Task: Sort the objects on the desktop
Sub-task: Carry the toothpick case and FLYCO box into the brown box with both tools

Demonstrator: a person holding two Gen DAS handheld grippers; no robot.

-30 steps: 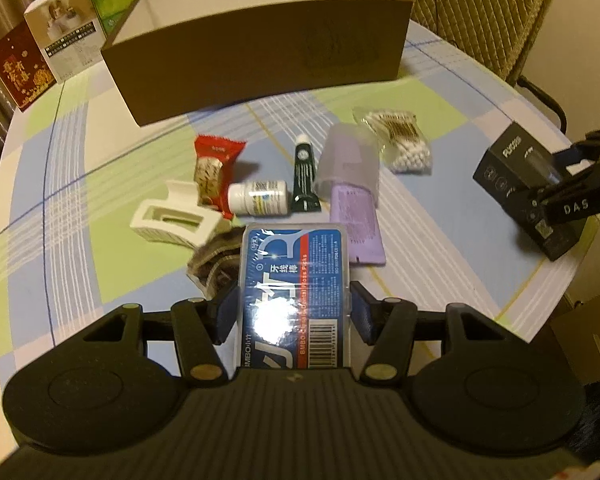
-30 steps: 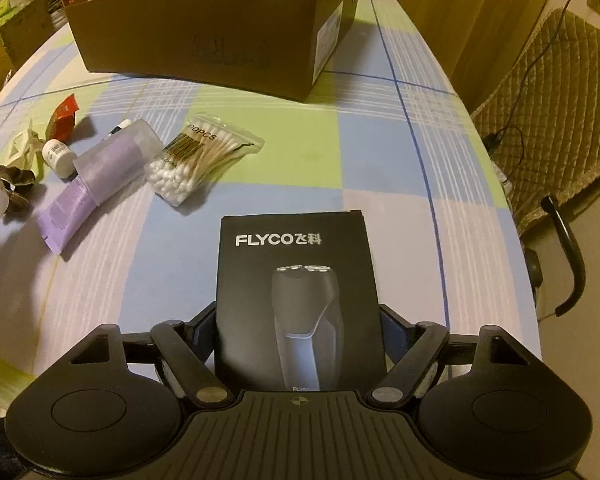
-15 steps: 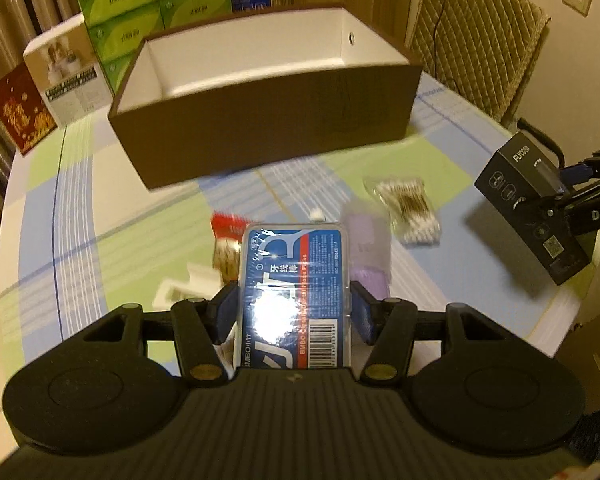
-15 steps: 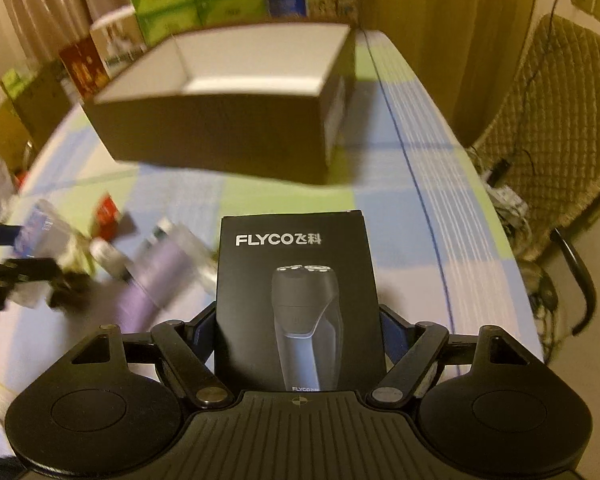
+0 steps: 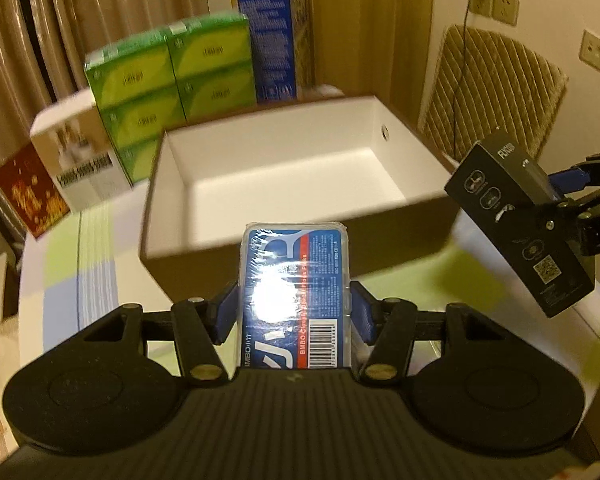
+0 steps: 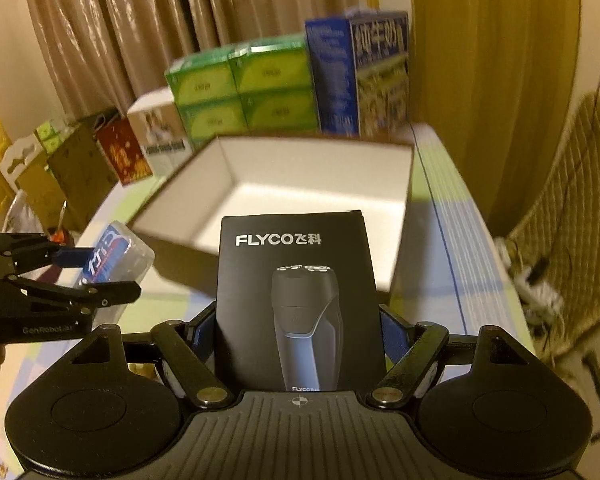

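Note:
My left gripper [image 5: 294,312] is shut on a clear plastic floss-pick case with a blue label [image 5: 294,292] and holds it in the air just before the near wall of an open brown box with a white, empty inside [image 5: 284,168]. My right gripper [image 6: 298,328] is shut on a black FLYCO shaver box [image 6: 296,300], held above the table in front of the same open box [image 6: 308,184]. The shaver box also shows at the right of the left wrist view [image 5: 520,224]. The floss case shows at the left of the right wrist view [image 6: 114,256].
Behind the open box stand green tissue packs [image 5: 168,80], a blue carton [image 5: 272,44], a white box [image 5: 76,156] and a red packet [image 5: 28,188]. A quilted chair [image 5: 488,92] stands at the right. Curtains hang behind. The checked tablecloth [image 5: 84,272] lies below.
Both grippers have risen and moved forward toward the open box with their loads. The small items on the table have dropped out of view.

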